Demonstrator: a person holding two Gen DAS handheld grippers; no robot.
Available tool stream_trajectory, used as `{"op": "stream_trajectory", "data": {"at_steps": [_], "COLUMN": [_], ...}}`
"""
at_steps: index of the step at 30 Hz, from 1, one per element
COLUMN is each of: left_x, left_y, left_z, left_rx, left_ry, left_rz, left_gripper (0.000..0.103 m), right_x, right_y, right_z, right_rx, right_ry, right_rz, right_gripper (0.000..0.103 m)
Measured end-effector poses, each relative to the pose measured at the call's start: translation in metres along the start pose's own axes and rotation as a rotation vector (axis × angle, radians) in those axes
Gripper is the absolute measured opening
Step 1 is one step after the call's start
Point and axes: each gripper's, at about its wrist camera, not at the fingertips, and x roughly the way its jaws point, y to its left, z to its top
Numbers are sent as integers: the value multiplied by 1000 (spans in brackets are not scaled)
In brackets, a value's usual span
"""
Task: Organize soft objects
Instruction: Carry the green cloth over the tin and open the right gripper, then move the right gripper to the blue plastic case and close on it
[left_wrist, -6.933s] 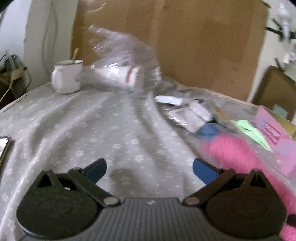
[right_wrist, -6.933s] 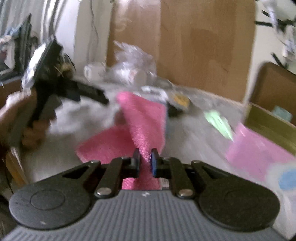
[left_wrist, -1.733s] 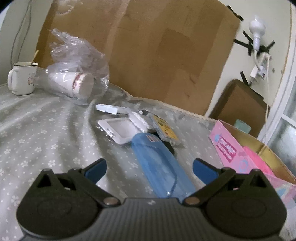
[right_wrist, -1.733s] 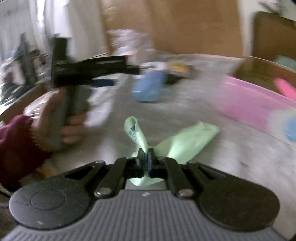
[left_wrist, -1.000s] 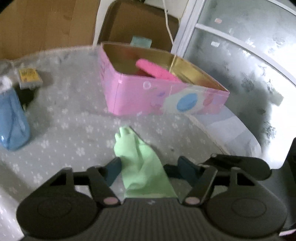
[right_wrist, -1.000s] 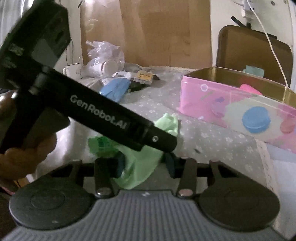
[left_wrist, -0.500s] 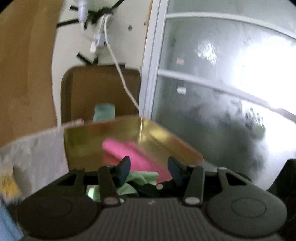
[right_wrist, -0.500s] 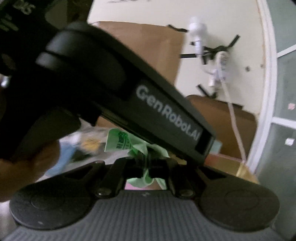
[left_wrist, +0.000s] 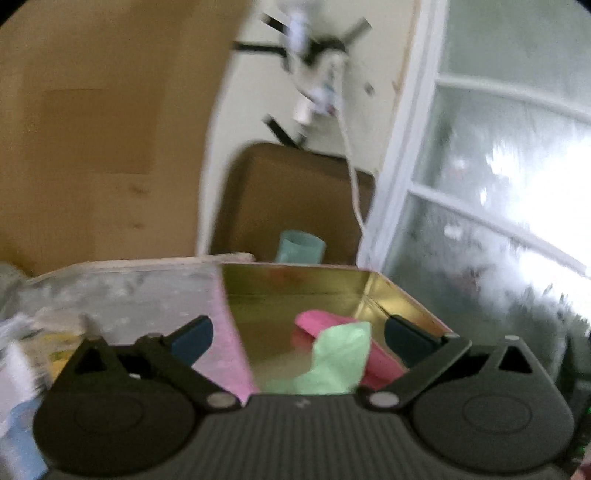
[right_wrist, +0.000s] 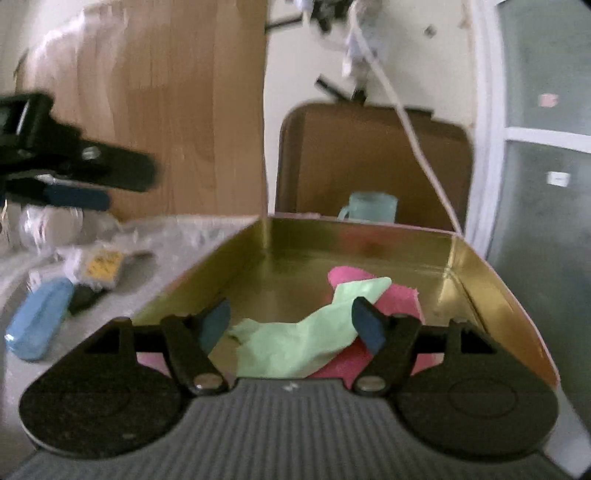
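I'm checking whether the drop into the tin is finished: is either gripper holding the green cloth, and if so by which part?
Nothing is held. Both grippers' jaws are opening with no pad touching the green cloth, which lies in the tin on the pink cloth.

Cream wall (left_wrist: 255, 110), frosted window (left_wrist: 498, 206), brown chair back (left_wrist: 291, 199)

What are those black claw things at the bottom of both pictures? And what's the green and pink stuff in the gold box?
Those claws are grabbers, one in each of a person's hands, each with a little camera looking along its fingers. One picture comes from the left gripper, the other from the right gripper. Both are opening and grip nothing. The tin box, gold inside, sits on a grey flowery tablecloth. In it a green cloth lies over a pink cloth. A blue case lies on the table outside.
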Motion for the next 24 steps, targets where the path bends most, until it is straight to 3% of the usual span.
{"op": "stream_trajectory", "data": {"at_steps": [4,6,9,15,19,24], "left_x": [-41,-57,-71,-87,-95,-108], "left_y": [39,56,86,138,163,177], "left_z": [-13,-23,-37,-61,-66,-67], "left_rx": [-5,15,8,-69,-171,-239], "left_ry": [-35,-42,-24,25,51,28], "left_rz": [109,185,265,387,377,353], "left_gripper": [103,103,103,102,102,102], "right_x": [-35,-42,-36,-1,13,17], "right_y": [42,63,90,117,136,165], "right_z": [-24,-35,-40,-33,-34,-28], "right_rx": [-8,1,13,117,141,95], "right_ry": [-154,-161,-92,79,154,162], "right_rz": [-54,-25,33,56,55,125], "right_gripper": [79,81,81,80,79,81]}}
